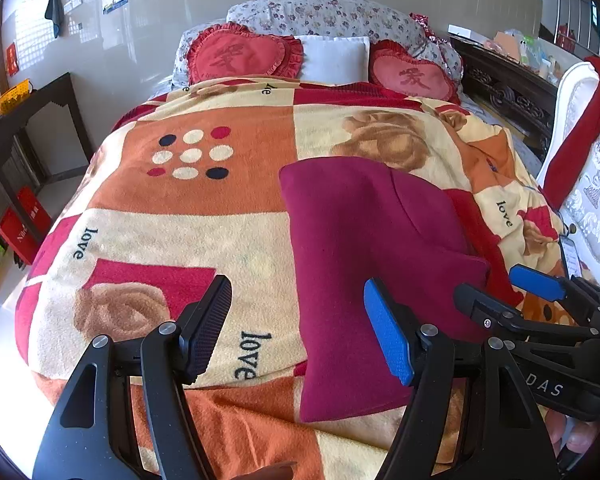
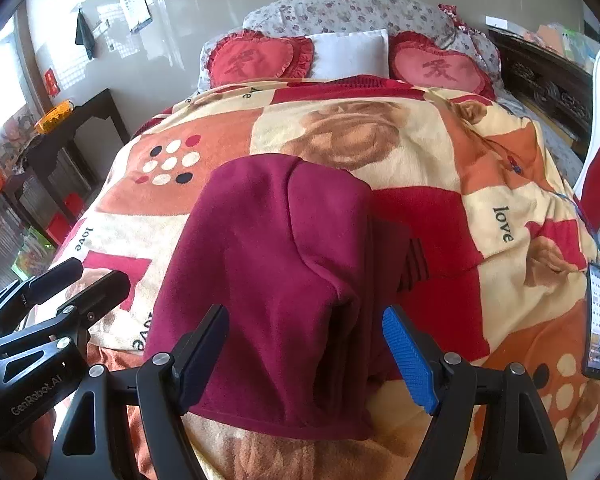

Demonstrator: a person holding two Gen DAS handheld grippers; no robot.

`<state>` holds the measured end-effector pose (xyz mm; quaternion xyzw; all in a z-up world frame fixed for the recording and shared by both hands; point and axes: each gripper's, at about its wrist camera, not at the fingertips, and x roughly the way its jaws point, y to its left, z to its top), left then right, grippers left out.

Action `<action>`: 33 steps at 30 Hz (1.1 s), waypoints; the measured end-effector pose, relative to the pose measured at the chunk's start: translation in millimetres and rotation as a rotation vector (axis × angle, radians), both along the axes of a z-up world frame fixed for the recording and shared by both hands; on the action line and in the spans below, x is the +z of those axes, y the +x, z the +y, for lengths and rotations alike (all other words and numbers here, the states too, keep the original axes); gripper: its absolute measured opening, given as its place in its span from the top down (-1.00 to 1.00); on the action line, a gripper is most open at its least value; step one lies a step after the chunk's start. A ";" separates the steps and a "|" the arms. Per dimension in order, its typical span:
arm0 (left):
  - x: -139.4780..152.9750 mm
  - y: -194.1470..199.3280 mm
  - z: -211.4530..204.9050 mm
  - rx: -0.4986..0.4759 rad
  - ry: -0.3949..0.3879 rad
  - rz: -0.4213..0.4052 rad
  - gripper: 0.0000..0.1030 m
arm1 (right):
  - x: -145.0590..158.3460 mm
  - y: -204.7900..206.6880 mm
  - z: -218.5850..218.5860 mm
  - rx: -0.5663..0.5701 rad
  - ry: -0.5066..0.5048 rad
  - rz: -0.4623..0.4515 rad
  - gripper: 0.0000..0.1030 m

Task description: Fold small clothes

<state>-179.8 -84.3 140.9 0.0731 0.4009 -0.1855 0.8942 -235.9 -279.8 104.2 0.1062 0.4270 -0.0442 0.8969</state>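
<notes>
Fleece garment (image 2: pixel 272 280), maroon and folded, lies on the patterned blanket (image 1: pixel 172 216) near the bed's near edge. Left gripper (image 1: pixel 300 328) and right gripper (image 2: pixel 306 356) hover over it, both spread, pinching nothing.

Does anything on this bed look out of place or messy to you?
A phone with its screen lit lies on the blanket by the bed's right edge, odd among bedding. The maroon garment is folded but uneven: a darker striped piece pokes out on its right. Both grippers are open, holding nothing.
</notes>
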 end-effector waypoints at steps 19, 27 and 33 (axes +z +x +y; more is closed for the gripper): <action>-6.2 1.9 -3.8 -0.002 0.002 0.010 -0.35 | -5.6 4.1 -0.3 0.004 0.006 0.017 -0.50; -9.4 6.2 -4.5 -0.002 0.005 0.015 -0.35 | -8.3 7.0 0.7 0.013 0.001 0.028 -0.50; -11.2 10.0 -4.6 -0.008 -0.009 0.017 -0.35 | -11.2 9.9 0.4 0.016 0.000 0.038 -0.50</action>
